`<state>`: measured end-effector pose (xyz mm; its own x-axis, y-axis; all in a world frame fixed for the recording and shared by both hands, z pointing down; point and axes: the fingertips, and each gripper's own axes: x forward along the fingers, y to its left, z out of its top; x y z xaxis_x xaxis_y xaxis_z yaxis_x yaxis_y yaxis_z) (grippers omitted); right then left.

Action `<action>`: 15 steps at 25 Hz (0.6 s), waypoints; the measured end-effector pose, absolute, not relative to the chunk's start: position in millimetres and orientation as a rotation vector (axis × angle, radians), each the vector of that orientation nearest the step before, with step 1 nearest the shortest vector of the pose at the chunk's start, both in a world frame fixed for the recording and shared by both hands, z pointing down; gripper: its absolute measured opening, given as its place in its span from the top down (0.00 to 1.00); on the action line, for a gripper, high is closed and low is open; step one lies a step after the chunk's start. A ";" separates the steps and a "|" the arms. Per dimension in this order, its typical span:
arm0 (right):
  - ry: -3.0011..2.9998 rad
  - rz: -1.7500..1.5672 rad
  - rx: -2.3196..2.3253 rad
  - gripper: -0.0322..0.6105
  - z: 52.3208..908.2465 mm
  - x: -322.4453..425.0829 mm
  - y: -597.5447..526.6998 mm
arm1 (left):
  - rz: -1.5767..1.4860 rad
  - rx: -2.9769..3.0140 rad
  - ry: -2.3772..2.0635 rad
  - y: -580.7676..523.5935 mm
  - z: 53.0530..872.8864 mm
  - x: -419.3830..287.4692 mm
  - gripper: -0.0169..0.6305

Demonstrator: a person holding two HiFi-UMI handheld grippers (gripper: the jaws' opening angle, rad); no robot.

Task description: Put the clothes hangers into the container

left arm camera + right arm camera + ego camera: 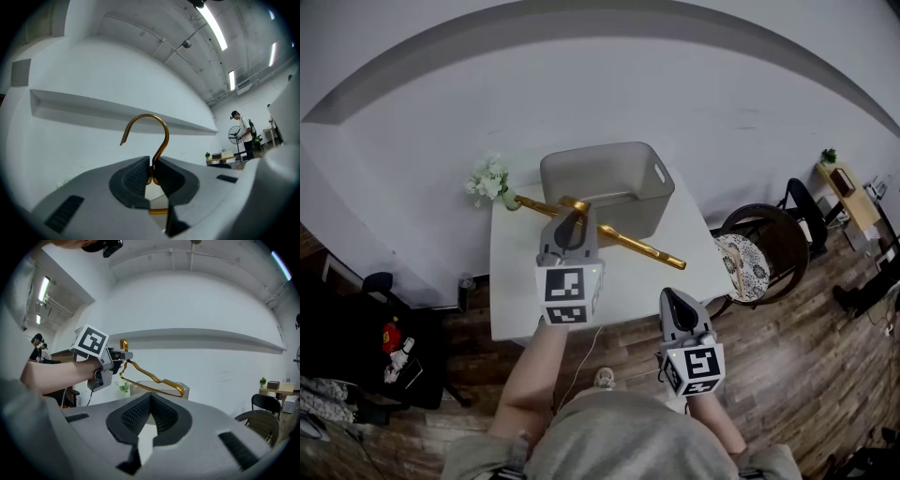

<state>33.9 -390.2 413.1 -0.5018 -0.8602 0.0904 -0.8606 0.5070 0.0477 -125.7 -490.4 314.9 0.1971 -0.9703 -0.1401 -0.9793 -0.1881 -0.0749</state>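
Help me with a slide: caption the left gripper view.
Left gripper shut on the neck of a gold clothes hanger, its hook rising against a white wall.

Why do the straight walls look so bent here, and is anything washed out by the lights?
Head view: the wide lens bends the wall into an arc. Left gripper view: the ceiling light strips blow out to plain white, yet the gold hanger is crisp; the corners go black. Right gripper view: the ledge bows, with black corners.
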 end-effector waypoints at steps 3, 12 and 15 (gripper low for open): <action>-2.612 0.035 1.527 0.95 415.9 33.4 -407.4 | 0.107 -2.334 1.880 -515.1 308.9 -123.0 0.93; -2.597 0.038 1.564 0.95 423.3 32.1 -450.6 | 0.119 -2.398 1.829 -580.3 308.0 -109.1 0.93; -2.579 0.038 1.576 0.95 425.2 31.4 -461.6 | 0.108 -2.424 1.822 -598.4 315.8 -107.5 0.93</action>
<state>31.4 -461.6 425.2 -0.4512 -0.8851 0.1140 -0.8881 0.4579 0.0405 -107.5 -598.4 315.8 0.2782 -0.9529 -0.1208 -0.9605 -0.2750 -0.0427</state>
